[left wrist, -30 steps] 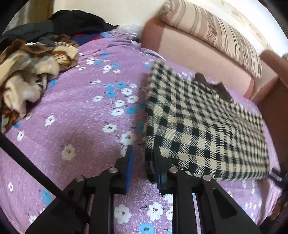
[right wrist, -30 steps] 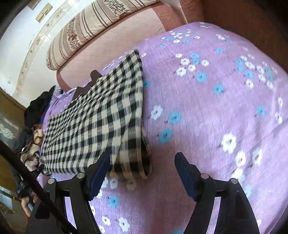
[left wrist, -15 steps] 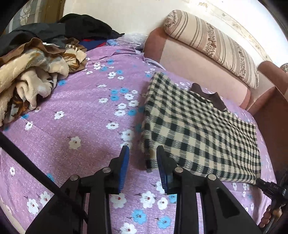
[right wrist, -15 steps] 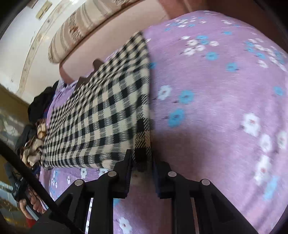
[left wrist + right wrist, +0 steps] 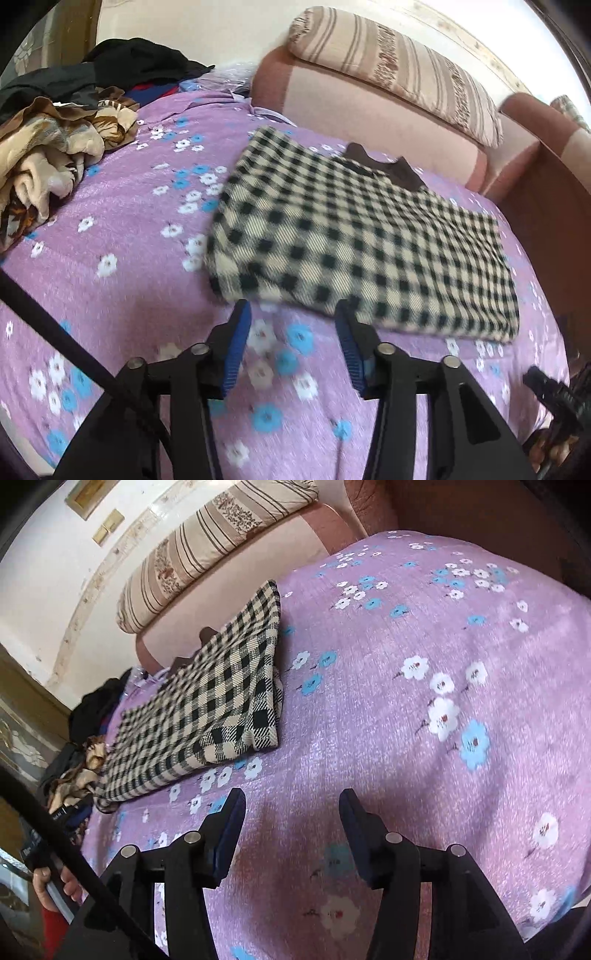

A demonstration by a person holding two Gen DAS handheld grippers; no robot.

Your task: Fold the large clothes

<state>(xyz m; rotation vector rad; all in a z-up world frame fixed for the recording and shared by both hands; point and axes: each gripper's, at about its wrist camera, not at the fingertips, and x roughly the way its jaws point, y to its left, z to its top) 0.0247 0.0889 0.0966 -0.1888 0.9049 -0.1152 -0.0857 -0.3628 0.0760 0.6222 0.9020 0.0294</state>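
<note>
A black-and-cream checked garment [image 5: 354, 243] lies folded into a flat rectangle on the purple flowered bedspread [image 5: 122, 280], its dark brown collar [image 5: 384, 166] toward the sofa back. My left gripper [image 5: 291, 317] hovers just short of its near left corner, jaws opening, nothing between them. In the right wrist view the same garment [image 5: 207, 709] lies up and to the left. My right gripper [image 5: 290, 805] is above bare bedspread [image 5: 424, 709], a little back from the garment's near right corner, jaws opening and empty.
A heap of brown, cream and black clothes [image 5: 55, 155] sits at the far left of the bed. A pink sofa back [image 5: 369, 110] with a striped bolster [image 5: 399, 66] runs behind. A hand [image 5: 51, 882] holds the other gripper's handle at the lower left of the right wrist view.
Both grippers pinched the garment's near corners, then let go and drew back toward me. Their jaws are now wider and the garment lies farther away.
</note>
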